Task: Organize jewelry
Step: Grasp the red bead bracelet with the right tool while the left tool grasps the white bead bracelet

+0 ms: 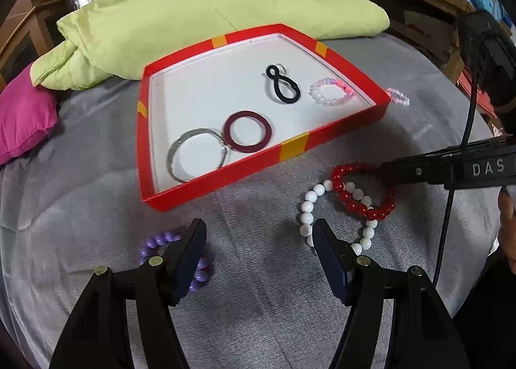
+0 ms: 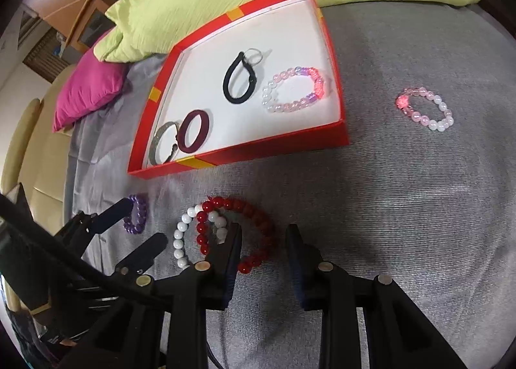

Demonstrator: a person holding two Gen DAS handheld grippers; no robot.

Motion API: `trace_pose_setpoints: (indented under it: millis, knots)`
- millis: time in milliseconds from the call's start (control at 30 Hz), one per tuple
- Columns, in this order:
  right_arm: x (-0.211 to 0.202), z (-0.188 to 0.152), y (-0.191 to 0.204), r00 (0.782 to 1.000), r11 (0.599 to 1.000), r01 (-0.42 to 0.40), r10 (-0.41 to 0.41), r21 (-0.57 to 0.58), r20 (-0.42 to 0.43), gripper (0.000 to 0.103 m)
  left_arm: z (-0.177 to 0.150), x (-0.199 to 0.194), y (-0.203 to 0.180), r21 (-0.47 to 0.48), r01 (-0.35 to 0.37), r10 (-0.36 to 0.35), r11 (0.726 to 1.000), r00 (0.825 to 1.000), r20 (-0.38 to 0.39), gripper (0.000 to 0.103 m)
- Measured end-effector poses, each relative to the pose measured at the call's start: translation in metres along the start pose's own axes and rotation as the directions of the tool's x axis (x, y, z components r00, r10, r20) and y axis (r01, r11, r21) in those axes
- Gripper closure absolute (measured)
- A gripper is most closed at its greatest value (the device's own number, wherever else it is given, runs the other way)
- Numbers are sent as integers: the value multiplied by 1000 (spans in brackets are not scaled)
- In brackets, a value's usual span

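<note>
Your right gripper [image 2: 262,253] stands part open and empty, straddling the near side of the red round-bead bracelet [image 2: 258,233], which lies on the white round-bead bracelet [image 2: 180,240]. Pinch only the red strand so the white one stays put, then carry it to the shallow red cardboard tray with a white floor [image 2: 335,78] on the far side. Your left gripper [image 1: 258,253] is wide and empty, with the purple bead bracelet [image 1: 151,243] just beside its left finger; centre it before you close. Everything rests on a grey woven cloth [image 2: 403,191]; a lime-green folded blanket [image 1: 193,14] and a magenta cushion [image 1: 22,120] lie beyond.
</note>
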State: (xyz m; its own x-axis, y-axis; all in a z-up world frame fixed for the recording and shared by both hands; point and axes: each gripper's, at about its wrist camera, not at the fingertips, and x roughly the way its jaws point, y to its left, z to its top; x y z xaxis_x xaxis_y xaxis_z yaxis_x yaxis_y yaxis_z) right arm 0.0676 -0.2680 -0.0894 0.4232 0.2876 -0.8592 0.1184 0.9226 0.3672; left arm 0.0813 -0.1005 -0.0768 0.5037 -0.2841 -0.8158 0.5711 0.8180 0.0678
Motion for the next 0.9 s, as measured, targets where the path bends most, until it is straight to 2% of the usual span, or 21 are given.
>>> trace_pose_setpoints:
  millis: [100, 167, 200, 233, 300, 433, 600, 900]
  knots:
    - [2, -2, 5, 999, 999, 34, -33, -34, 26, 72, 0, 8, -2, 5, 3, -3, 1000, 1000, -20, 34]
    - [2, -3, 9, 997, 995, 70, -67, -71, 43, 81, 1, 13, -3, -3, 16, -16, 1000, 999, -33, 34]
    - [2, -4, 12, 993, 990, 106, -101, -96, 56, 91, 1, 15, -3, -9, 20, -20, 1000, 999, -36, 34]
    - [2, -5, 11, 992, 987, 120, -114, -103, 62, 92, 1, 17, -3, -15, 24, -25, 1000, 999, -40, 34]
    - [-1, -4, 8, 990, 987, 129, -122, -91, 77, 93, 1, 21, -3, -25, 35, -36, 999, 998, -48, 34]
    - [-12, 3, -9, 974, 981, 193, -189, -21, 123, 93, 2, 22, 0, -30, 34, -35, 999, 999, -40, 37]
    - [-17, 8, -29, 982, 986, 154, -160, 60, 102, 93, 2, 21, 2, -29, 33, -34, 999, 999, -42, 37]
    - [-10, 7, -22, 982, 985, 166, -169, 43, 79, 90, 1, 22, -9, 13, 39, -39, 999, 999, -34, 36]
